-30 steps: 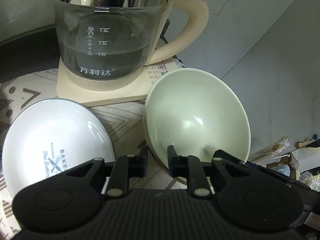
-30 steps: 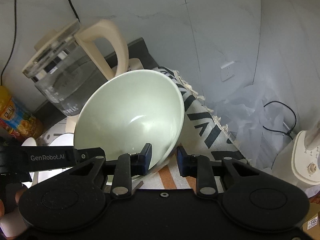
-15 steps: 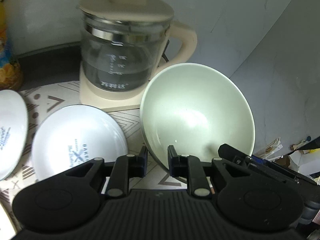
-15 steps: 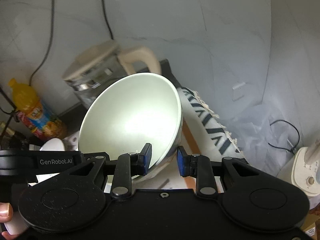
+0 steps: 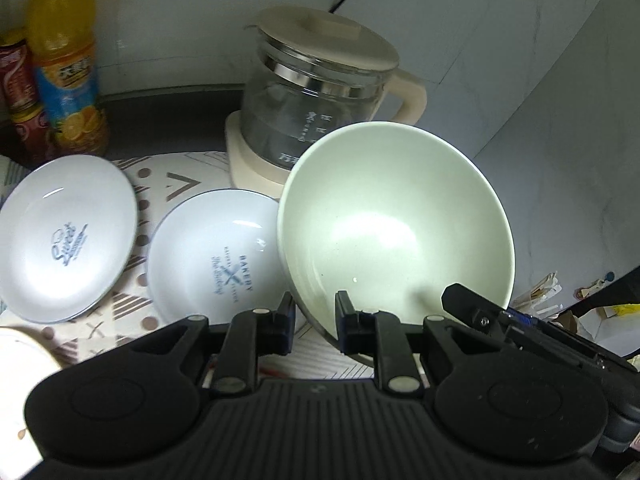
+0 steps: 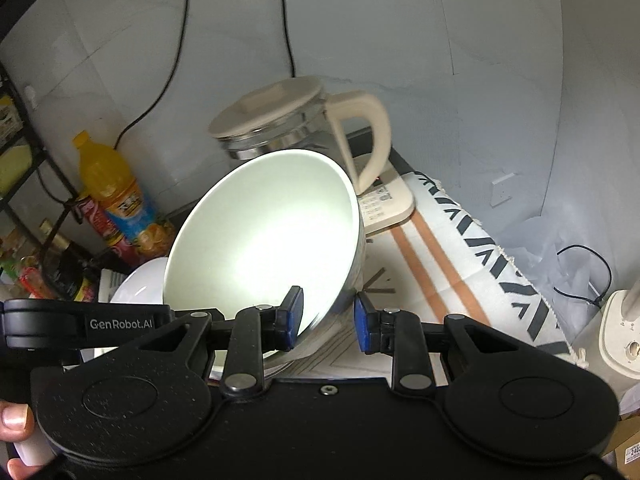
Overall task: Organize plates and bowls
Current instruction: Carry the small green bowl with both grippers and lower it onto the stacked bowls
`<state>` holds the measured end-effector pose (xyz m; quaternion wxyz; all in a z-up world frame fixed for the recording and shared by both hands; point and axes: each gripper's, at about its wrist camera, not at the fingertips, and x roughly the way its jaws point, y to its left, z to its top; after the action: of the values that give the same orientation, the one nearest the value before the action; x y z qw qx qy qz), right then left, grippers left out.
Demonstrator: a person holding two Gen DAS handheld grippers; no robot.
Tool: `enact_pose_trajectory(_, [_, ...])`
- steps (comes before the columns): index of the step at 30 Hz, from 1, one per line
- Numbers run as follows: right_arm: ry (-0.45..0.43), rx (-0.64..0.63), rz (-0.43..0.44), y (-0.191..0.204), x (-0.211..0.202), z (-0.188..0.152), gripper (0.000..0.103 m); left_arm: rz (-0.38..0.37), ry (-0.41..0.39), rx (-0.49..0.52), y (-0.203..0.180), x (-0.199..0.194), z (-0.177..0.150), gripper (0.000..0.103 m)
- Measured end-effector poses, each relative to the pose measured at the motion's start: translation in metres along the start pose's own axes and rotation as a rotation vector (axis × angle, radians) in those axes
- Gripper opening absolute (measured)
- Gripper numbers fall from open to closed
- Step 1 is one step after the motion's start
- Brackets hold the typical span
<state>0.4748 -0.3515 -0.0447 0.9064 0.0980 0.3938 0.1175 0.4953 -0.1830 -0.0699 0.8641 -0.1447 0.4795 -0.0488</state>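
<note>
A pale green bowl (image 5: 392, 232) hangs tilted above the patterned cloth (image 5: 168, 188), in front of the glass kettle (image 5: 316, 92). My left gripper (image 5: 316, 320) is shut on its near-left rim. My right gripper (image 6: 328, 318) is shut on the rim of the same bowl (image 6: 260, 240) at its other side; one of its fingers (image 5: 464, 300) shows in the left wrist view. Two white printed plates lie on the cloth to the left: one with "BAKERY" lettering (image 5: 220, 256) beside the bowl, and another (image 5: 64, 236) further left.
The kettle (image 6: 288, 120) stands on its cream base against the wall. An orange drink bottle (image 5: 66, 68) and a red can (image 5: 20, 92) stand at the back left. A shelf with jars (image 6: 24, 264) is at far left. The cloth's fringed edge (image 6: 520, 280) runs along the right.
Both grippers have carried the bowl up and back from the kettle. The kettle now looks smaller, and the second plate and the bottles have come into the left view.
</note>
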Motion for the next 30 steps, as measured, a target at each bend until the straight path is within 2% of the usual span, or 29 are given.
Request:
enact_pose_trajectory(15, [-0.012,-0.016,0.010,0.060,-0.039,-0.048,0.027,0.001,-0.026,-0.013,0.047,-0.063,-0.047,0.019])
enact_pose_trajectory(30, [0.041,-0.013,-0.011,0.088,-0.048,-0.097,0.027,0.003,0.011,-0.040,0.084,-0.081,-0.091,0.018])
